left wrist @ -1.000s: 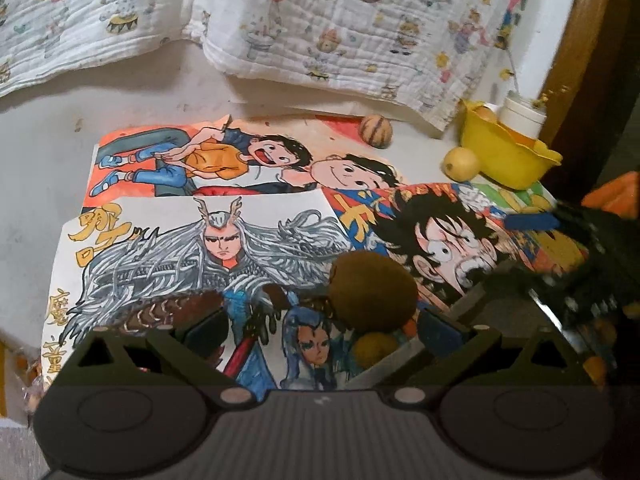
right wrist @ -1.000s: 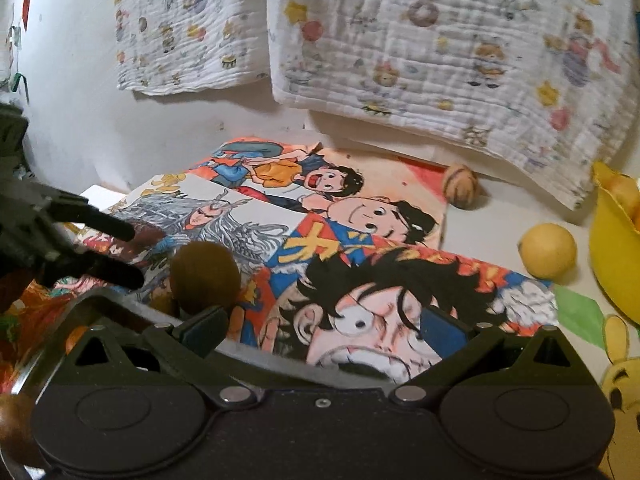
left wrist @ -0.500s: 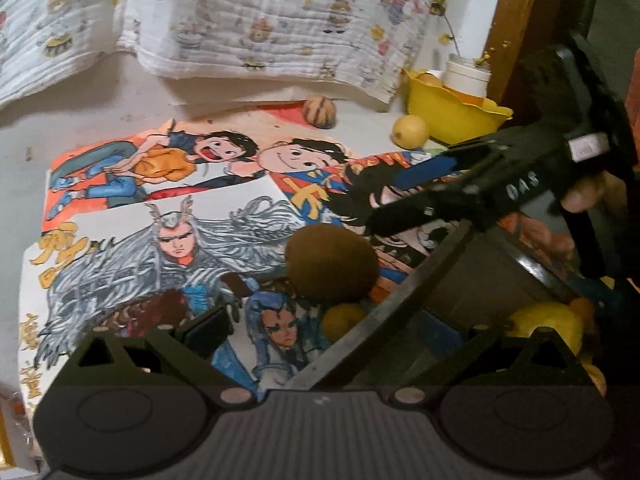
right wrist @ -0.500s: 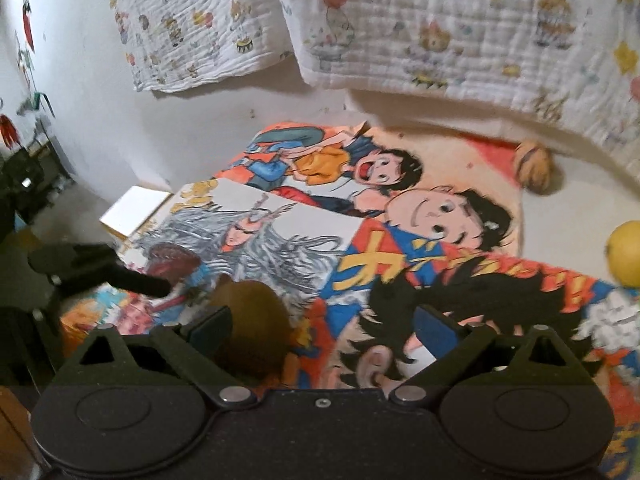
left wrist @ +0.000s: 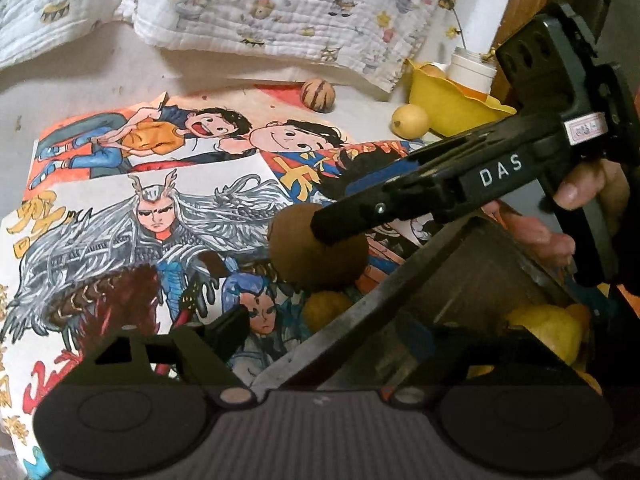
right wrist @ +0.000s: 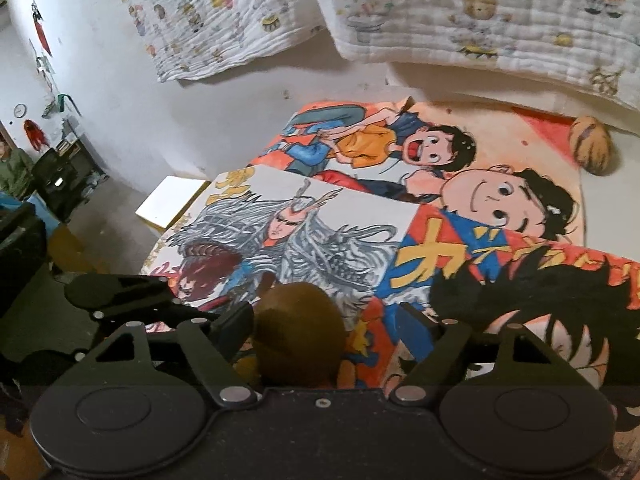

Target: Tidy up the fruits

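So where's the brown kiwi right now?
The kiwi sits on the drawings between the right gripper fingers, beside the tray's dark rim.

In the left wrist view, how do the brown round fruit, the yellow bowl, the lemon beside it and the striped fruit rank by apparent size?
1. Brown round fruit, nearest the camera.
2. Yellow bowl, partly hidden.
3. Lemon and striped fruit: alike, unranked.

Drawings (left wrist: 152,216) were matt paper, hand-coloured. Hanging cloth (left wrist: 280,4) was quilted, crinkled cotton-like fabric. Kiwi (right wrist: 298,340) looked dull, brown, fuzzy-skinned. Lemon (left wrist: 410,121) was smooth with slight sheen. Yellow bowl (left wrist: 448,104) was glossy plastic. Gripper bodies were matt black plastic. Tray edge (left wrist: 360,320) looked like worn, dull metal.
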Action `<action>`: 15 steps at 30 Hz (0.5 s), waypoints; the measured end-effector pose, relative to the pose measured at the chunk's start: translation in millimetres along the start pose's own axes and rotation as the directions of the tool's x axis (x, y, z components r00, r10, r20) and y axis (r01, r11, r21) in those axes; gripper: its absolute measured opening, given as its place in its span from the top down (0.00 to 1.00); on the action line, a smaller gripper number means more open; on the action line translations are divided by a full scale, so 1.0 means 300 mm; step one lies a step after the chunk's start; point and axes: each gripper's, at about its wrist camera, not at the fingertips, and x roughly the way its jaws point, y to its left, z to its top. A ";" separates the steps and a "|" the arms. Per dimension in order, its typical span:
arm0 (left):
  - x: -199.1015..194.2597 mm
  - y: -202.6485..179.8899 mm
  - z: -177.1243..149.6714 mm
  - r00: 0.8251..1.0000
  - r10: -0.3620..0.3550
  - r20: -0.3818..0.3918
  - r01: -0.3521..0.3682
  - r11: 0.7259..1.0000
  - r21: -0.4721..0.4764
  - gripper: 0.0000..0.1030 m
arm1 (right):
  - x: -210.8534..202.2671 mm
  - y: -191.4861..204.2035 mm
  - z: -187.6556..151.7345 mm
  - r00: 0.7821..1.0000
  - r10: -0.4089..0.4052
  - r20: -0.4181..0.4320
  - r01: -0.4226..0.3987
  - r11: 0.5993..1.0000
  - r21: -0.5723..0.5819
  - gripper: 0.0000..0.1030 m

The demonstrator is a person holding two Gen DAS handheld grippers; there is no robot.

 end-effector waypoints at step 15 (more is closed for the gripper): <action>0.005 0.035 0.016 1.000 -0.011 0.006 0.012 0.991 -0.136 0.28 | 0.042 0.031 -0.007 0.998 0.031 -0.052 -0.032 0.999 -0.015 0.42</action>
